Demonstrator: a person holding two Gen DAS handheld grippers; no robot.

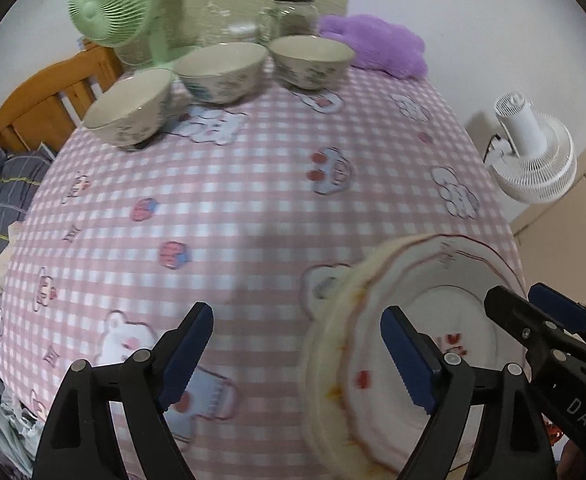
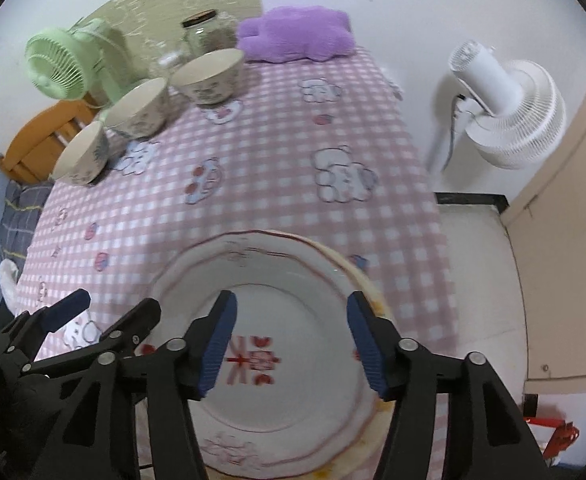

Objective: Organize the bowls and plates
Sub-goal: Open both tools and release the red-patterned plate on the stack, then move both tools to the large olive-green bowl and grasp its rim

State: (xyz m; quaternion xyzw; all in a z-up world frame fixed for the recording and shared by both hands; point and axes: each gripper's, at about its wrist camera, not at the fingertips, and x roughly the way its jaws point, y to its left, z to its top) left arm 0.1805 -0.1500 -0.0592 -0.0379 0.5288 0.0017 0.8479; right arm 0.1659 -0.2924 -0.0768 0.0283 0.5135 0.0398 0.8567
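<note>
A white plate with red marks [image 2: 293, 384] lies on top of a yellow-rimmed plate [image 2: 369, 284] at the near end of the pink checked tablecloth [image 2: 277, 152]. My right gripper [image 2: 293, 300] hangs open just above the white plate, its pads touching nothing. Left of it, my left gripper [image 1: 297, 314] is open too, one finger over the plate stack [image 1: 425, 280] and the other over bare cloth. Three patterned bowls [image 1: 133, 112] [image 1: 221, 72] [image 1: 311, 60] stand separately in a row at the far left of the table.
Behind the bowls stand a green desk fan [image 1: 105, 4] and a glass jar [image 1: 295, 14]; a purple cushion [image 1: 377, 44] lies at the far end. A white fan [image 2: 509, 108] stands on the floor off the table's right edge. A wooden bed frame [image 1: 41, 96] is beyond the left edge.
</note>
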